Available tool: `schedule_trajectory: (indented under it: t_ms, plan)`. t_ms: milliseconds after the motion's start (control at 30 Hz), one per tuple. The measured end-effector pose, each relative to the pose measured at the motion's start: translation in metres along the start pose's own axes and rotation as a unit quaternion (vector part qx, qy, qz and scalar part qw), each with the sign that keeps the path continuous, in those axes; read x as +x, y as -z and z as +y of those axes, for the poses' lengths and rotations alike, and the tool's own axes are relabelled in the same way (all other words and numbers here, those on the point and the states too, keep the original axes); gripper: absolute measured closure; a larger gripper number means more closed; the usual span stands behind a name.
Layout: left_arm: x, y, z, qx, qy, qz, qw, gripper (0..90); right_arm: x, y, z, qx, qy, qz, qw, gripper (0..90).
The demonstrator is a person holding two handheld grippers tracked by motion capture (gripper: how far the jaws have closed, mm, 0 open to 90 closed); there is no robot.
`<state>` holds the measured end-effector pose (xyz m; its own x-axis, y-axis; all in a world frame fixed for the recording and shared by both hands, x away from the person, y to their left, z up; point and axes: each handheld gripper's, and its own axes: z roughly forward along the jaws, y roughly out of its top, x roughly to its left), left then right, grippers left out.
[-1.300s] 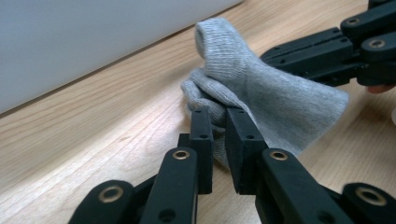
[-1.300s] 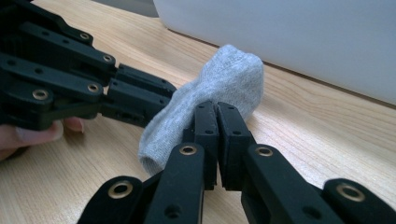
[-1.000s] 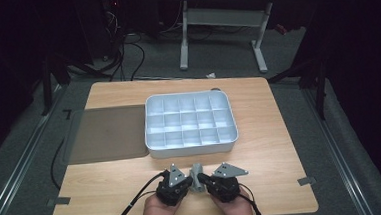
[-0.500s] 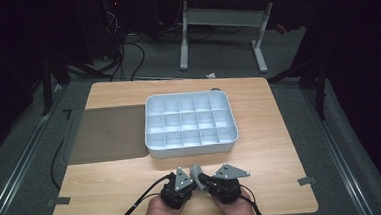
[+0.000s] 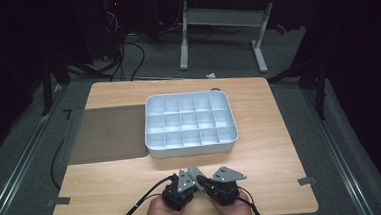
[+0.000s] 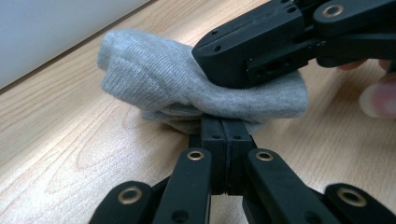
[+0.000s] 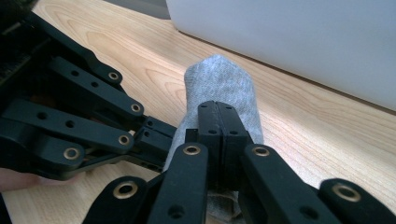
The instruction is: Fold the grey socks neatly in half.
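A grey knit sock [image 6: 163, 84], bunched up, lies on the wooden table [image 5: 261, 148] near its front edge, between the two hand-held grippers. My left gripper [image 6: 225, 133] has its jaws closed together, with their tips pinching the sock's near edge. My right gripper [image 7: 219, 123] is also shut, its jaws lying along the sock [image 7: 217, 77] and nipping the fabric. In the high view the left gripper [image 5: 189, 180] and right gripper [image 5: 206, 180] meet tip to tip over the sock [image 5: 196, 172]. A hand holds each gripper from below.
A white compartment tray [image 5: 191, 149] stands at the table's middle, just beyond the grippers. A dark mat [image 5: 107, 133] lies to its left. Cables trail from the grippers off the front edge. Tape marks sit at the front corners.
The left gripper has shifted slightly right, closer to the right gripper. The right gripper has stayed where it was.
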<state>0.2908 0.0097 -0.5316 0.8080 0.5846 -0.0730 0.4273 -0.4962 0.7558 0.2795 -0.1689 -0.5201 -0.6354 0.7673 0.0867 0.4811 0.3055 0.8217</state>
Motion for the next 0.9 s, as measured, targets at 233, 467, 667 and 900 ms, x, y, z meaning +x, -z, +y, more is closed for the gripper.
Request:
schedule_trajectory:
  t_ms: [233, 467, 667, 900]
  plan:
    - [0.004, 0.006, -0.005, -0.004, 0.006, -0.002, 1.0000, 84.7, -0.002, -0.003, -0.002, 0.012, -0.003, 0.000, 0.9999, 90.0]
    - [0.014, 0.023, -0.004, -0.054, 0.023, 0.012, 0.9982, 84.4, -0.006, -0.004, -0.003, 0.013, -0.010, 0.007, 0.9998, 90.0]
    - [0.019, 0.033, 0.010, -0.104, 0.043, 0.018, 0.9935, 89.9, -0.006, -0.004, -0.004, 0.011, -0.008, 0.010, 0.9999, 90.0]
    - [0.014, 0.020, 0.030, -0.111, 0.046, 0.008, 0.9927, 90.0, -0.007, -0.004, -0.004, 0.010, -0.007, 0.013, 0.9998, 90.0]
